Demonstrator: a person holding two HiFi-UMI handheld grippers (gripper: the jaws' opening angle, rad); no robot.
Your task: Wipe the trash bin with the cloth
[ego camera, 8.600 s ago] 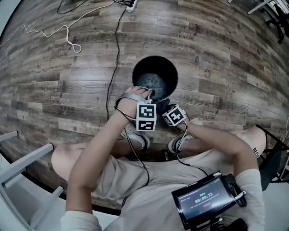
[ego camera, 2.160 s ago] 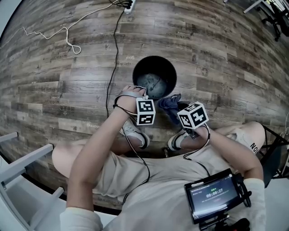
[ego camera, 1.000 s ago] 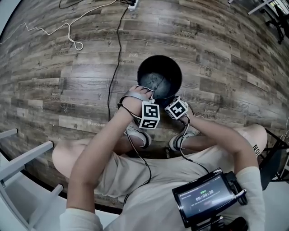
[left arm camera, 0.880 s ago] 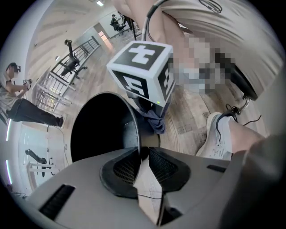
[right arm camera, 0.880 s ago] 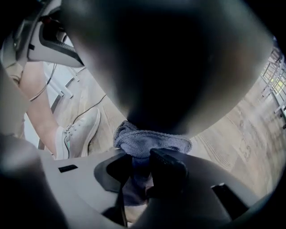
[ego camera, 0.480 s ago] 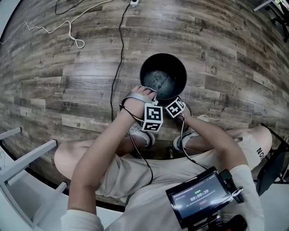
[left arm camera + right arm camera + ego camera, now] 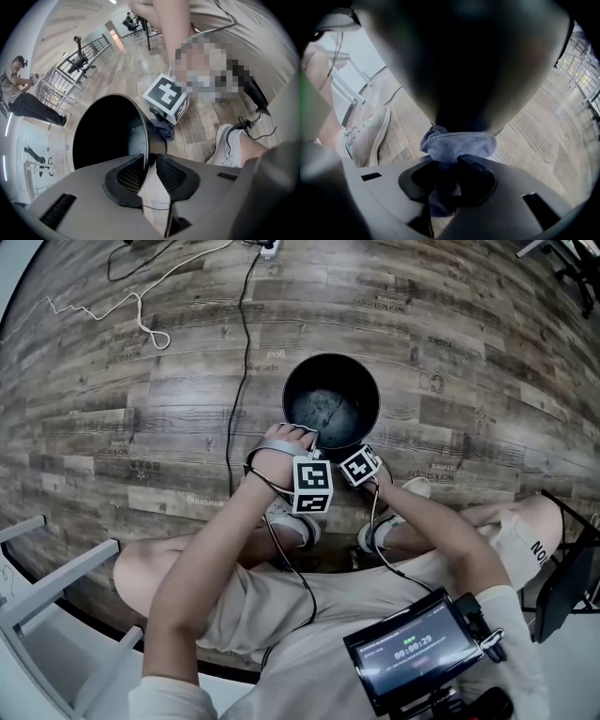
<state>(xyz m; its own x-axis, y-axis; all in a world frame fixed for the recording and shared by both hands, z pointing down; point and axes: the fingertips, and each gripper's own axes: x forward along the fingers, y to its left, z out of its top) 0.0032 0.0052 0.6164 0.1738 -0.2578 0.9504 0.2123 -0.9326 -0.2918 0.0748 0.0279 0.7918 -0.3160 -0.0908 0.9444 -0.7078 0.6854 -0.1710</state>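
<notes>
Mid-wipe, I judge: left fingers (image 7: 127, 177) clamp the rim of the trash bin (image 7: 133, 133), right fingers (image 7: 477, 180) press the pinched cloth (image 7: 457, 144) on its outer wall; more remains

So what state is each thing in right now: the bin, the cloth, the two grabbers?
Round black trash bin: upright on the wooden floor, lidless.
Blue-grey fabric cloth: bunched, against the bin's outer wall.
Left gripper: jaws shut on the bin's rim.
Right gripper: jaws shut on the cloth.
</notes>
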